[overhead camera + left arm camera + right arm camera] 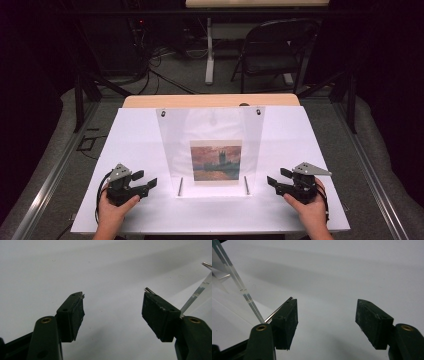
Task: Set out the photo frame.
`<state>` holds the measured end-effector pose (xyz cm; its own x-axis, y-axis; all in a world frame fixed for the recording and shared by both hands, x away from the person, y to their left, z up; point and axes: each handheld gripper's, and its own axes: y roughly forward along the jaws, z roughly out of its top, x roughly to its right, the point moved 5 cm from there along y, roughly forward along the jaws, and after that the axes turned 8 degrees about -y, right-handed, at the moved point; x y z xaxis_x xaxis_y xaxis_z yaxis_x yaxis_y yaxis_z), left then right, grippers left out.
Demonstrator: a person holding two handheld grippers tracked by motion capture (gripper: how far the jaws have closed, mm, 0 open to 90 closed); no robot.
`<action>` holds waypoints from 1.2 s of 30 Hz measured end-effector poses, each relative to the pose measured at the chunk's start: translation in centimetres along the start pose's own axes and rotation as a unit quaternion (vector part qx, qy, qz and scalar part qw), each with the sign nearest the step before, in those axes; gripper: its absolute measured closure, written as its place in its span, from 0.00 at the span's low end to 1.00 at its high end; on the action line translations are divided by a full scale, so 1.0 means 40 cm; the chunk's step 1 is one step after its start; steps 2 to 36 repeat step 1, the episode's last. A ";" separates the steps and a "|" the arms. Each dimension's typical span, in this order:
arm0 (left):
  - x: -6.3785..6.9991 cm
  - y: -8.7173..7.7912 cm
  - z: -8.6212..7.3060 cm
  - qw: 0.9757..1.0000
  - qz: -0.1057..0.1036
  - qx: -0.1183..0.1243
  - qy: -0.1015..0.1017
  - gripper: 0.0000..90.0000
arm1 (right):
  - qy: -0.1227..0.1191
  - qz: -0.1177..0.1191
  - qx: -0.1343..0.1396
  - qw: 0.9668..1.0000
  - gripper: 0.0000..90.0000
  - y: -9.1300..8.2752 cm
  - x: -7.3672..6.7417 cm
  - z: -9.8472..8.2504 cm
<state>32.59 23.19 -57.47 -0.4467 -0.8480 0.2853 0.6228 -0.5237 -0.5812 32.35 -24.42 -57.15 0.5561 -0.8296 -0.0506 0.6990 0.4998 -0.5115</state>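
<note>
- In the high view we see a white table filling the middle of the frame, with a clear acrylic stand upright at its centre.
- A small painting of reddish sky over a dark tower sits in the lower middle of the stand, between two metal rods at the stand's foot.
- The left gripper lies at lower left, held by the person's left hand, its jaws spread wide and pointing toward the stand, clear of it.
- The right gripper lies at lower right in the right hand, jaws likewise wide apart and holding nothing.
- In the left gripper view the stand's edge slants at the far right.
- In the right gripper view the edge runs down the upper left, with a rod just beside the left-hand jaw.
- A folding chair stands at upper right beyond the table.
</note>
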 end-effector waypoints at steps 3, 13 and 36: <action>0.000 0.001 0.000 1.000 -0.002 0.000 -0.001 0.38 | 0.002 -0.001 0.001 1.000 0.38 0.000 0.000 0.000; 0.000 0.001 0.000 1.000 -0.002 0.000 -0.001 0.38 | 0.002 -0.001 0.001 1.000 0.38 0.000 0.000 0.000; 0.000 0.001 0.000 1.000 -0.002 0.000 -0.001 0.38 | 0.002 -0.001 0.001 1.000 0.38 0.000 0.000 0.000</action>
